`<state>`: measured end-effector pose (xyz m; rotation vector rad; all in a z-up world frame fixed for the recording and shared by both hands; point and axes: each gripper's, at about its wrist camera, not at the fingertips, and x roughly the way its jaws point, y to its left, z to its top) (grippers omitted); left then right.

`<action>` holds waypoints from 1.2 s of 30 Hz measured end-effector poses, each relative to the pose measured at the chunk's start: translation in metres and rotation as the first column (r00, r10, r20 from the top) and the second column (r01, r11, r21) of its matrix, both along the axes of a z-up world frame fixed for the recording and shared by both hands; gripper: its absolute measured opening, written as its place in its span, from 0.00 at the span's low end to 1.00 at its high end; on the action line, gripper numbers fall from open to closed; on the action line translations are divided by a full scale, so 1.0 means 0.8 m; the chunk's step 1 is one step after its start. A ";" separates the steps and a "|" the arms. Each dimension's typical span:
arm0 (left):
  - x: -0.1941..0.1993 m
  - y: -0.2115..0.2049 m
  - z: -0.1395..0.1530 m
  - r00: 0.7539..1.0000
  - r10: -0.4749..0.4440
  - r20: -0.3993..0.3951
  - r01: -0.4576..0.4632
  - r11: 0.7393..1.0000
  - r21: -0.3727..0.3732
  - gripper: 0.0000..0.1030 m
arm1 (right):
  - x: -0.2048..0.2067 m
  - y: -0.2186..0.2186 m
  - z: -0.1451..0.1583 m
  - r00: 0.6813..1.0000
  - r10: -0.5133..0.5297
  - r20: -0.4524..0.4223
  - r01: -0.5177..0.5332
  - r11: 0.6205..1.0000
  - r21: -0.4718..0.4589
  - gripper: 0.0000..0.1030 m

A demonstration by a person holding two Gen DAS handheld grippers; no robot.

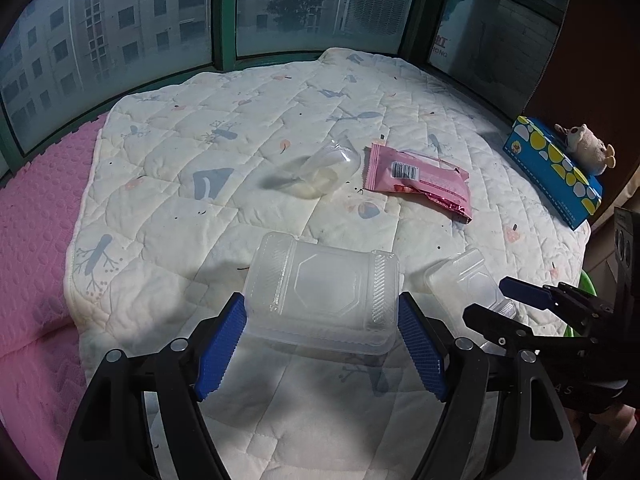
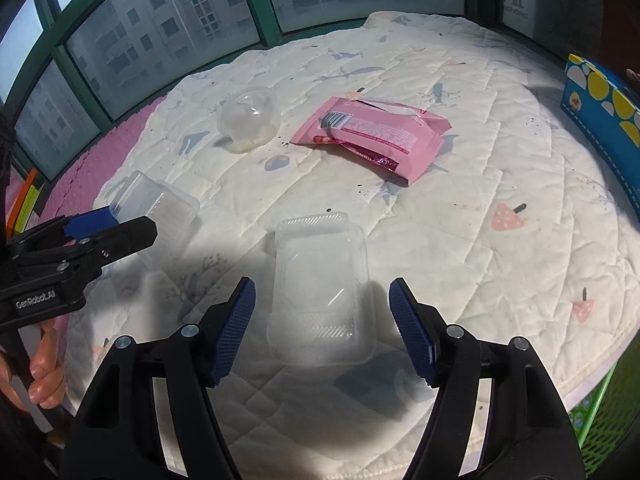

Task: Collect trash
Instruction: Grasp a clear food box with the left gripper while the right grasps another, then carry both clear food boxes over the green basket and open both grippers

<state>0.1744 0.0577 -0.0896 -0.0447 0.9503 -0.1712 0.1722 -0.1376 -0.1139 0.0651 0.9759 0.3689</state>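
Note:
A clear plastic clamshell box (image 1: 320,280) hangs just above the quilt between the blue pads of my left gripper (image 1: 320,300), which is shut on its two short ends. The right wrist view shows that gripper (image 2: 132,220) at the left with the box (image 2: 156,200) at its tips. A second clear box (image 2: 320,280) lies on the quilt between the pads of my right gripper (image 2: 322,282), with a gap on each side, so it is open. A pink snack wrapper (image 2: 372,132) and a clear dome cup (image 2: 248,118) lie farther back.
A white quilted pad (image 1: 200,120) covers a pink mat (image 1: 36,220) under green-framed windows. A blue tissue box (image 1: 556,168) with a plush toy (image 1: 588,146) sits at the right edge. A green mesh bin (image 2: 600,420) stands below the pad's right side. A hand (image 2: 44,368) holds the left gripper.

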 end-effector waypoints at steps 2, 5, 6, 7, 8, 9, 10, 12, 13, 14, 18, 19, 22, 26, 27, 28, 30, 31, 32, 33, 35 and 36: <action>-0.002 0.002 0.000 1.000 0.005 -0.002 -0.005 1.000 -0.008 0.71 | 0.004 0.005 -0.003 1.000 0.002 0.002 -0.002 1.000 -0.017 0.66; -0.004 0.002 0.001 1.000 0.006 0.002 -0.006 1.000 -0.010 0.71 | 0.010 0.009 -0.009 1.000 0.003 -0.008 -0.004 0.999 -0.032 0.63; -0.004 0.002 0.001 1.000 0.006 0.002 -0.006 1.000 -0.010 0.71 | 0.011 0.010 -0.012 1.000 0.002 -0.011 -0.002 0.999 -0.039 0.62; -0.005 0.002 0.001 1.000 0.007 0.002 -0.007 1.000 -0.012 0.71 | 0.013 0.011 -0.014 1.000 0.000 -0.013 0.000 0.999 -0.046 0.62; -0.005 0.002 0.001 1.000 0.009 0.002 -0.009 1.000 -0.015 0.71 | 0.013 0.012 -0.015 1.000 -0.001 -0.008 0.001 0.999 -0.054 0.61; -0.006 0.002 0.001 1.000 0.011 -0.001 -0.011 1.000 -0.018 0.71 | 0.012 0.013 -0.015 1.000 0.001 0.001 -0.001 0.998 -0.065 0.59; -0.006 0.002 0.001 1.000 0.012 -0.004 -0.012 1.000 -0.021 0.71 | 0.011 0.015 -0.015 1.000 0.003 0.006 -0.003 0.997 -0.078 0.58; -0.007 0.002 0.001 1.000 0.012 -0.004 -0.012 1.000 -0.022 0.71 | 0.008 0.016 -0.015 1.000 0.009 0.017 -0.007 0.995 -0.101 0.53; -0.007 0.001 0.001 1.000 0.011 -0.004 -0.012 1.000 -0.023 0.71 | 0.007 0.016 -0.014 1.000 0.011 0.019 -0.009 0.995 -0.103 0.53; -0.008 0.001 0.001 1.000 0.011 -0.004 -0.011 1.000 -0.024 0.71 | 0.005 0.015 -0.014 1.000 0.012 0.019 -0.010 0.995 -0.097 0.53; -0.013 -0.003 0.006 1.000 0.006 0.005 -0.006 1.000 -0.024 0.71 | -0.004 0.011 -0.006 0.999 0.014 0.033 -0.011 0.996 -0.087 0.52; -0.014 -0.005 0.007 1.000 0.003 0.009 -0.003 1.000 -0.023 0.71 | -0.007 0.010 -0.004 0.999 0.014 0.039 -0.010 0.996 -0.087 0.52; -0.018 -0.010 0.011 1.000 -0.003 0.013 0.003 1.000 -0.025 0.71 | -0.017 0.003 0.004 0.999 0.007 0.054 -0.003 0.997 -0.077 0.52; -0.026 -0.023 0.016 0.999 -0.025 0.020 0.026 0.999 -0.029 0.71 | -0.033 -0.017 0.015 0.997 -0.019 0.071 0.023 0.998 -0.059 0.52; -0.028 -0.028 0.017 0.999 -0.032 0.021 0.033 0.999 -0.032 0.71 | -0.038 -0.024 0.018 0.997 -0.028 0.076 0.032 0.998 -0.055 0.52; -0.030 -0.032 0.018 0.999 -0.040 0.022 0.040 0.999 -0.036 0.71 | -0.043 -0.030 0.021 0.996 -0.038 0.079 0.042 0.998 -0.052 0.52; -0.034 -0.044 0.020 0.998 -0.055 0.023 0.056 0.997 -0.045 0.71 | -0.053 -0.047 0.025 0.995 -0.062 0.082 0.066 0.997 -0.043 0.52; -0.036 -0.050 0.021 0.998 -0.064 0.024 0.065 0.997 -0.050 0.71 | -0.058 -0.056 0.027 0.994 -0.075 0.085 0.079 0.996 -0.040 0.52; -0.037 -0.056 0.022 0.997 -0.075 0.024 0.076 0.996 -0.053 0.71 | -0.062 -0.063 0.029 0.992 -0.088 0.086 0.092 0.995 -0.039 0.52; -0.039 -0.064 0.022 0.996 -0.085 0.023 0.087 0.995 -0.055 0.71 | -0.067 -0.073 0.030 0.991 -0.102 0.087 0.106 0.994 -0.037 0.52; -0.043 -0.079 0.023 0.994 -0.110 0.025 0.111 0.992 -0.055 0.71 | -0.078 -0.094 0.032 0.987 -0.137 0.088 0.140 0.990 -0.033 0.52; -0.044 -0.088 0.024 0.992 -0.123 0.026 0.124 0.991 -0.054 0.71 | -0.084 -0.105 0.032 0.984 -0.153 0.090 0.157 0.987 -0.033 0.52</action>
